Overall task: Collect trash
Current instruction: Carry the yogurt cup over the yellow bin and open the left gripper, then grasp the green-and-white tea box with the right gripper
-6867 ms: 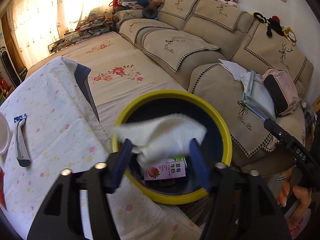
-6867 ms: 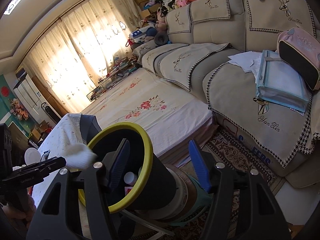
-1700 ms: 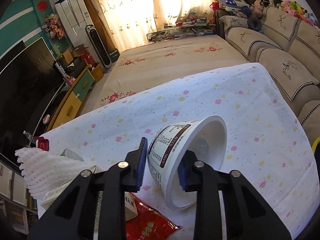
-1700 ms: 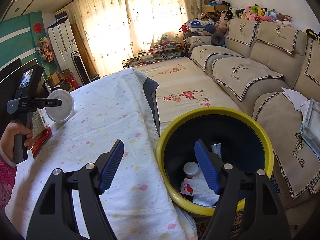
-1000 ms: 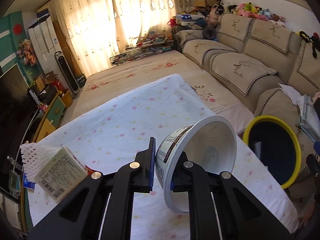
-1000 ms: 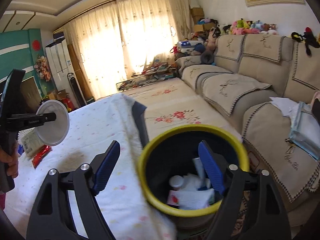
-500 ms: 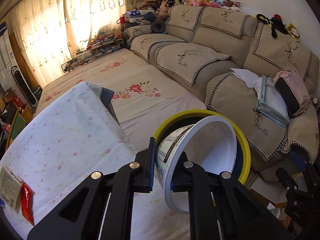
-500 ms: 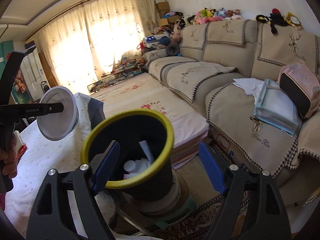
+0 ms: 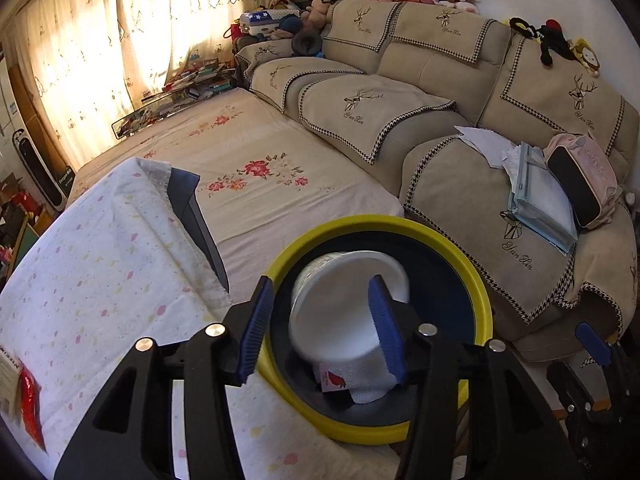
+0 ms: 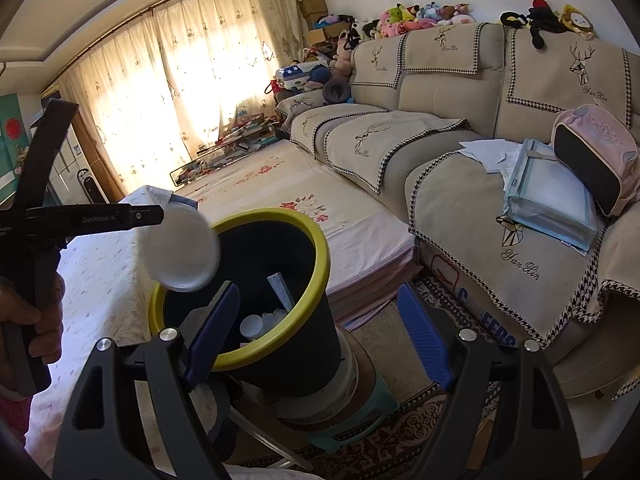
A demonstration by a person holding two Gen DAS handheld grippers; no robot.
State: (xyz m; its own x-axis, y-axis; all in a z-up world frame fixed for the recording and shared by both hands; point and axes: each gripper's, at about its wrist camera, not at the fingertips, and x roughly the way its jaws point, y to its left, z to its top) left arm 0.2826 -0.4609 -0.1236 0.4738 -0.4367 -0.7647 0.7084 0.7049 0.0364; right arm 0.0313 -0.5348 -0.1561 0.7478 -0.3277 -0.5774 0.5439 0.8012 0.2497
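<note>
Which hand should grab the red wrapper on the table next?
The left one, probably. Its tongs are open over the bin, with the cup dropping free. The red wrapper lies on the table on its side. The right tongs are open beyond the bin.

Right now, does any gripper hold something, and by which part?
Nothing is held: the left gripper is open above the falling cup; the right gripper is open and empty.

Home living room — sofa [image 9: 420,92], curtains [image 10: 160,92], plush toys [image 10: 420,14]
</note>
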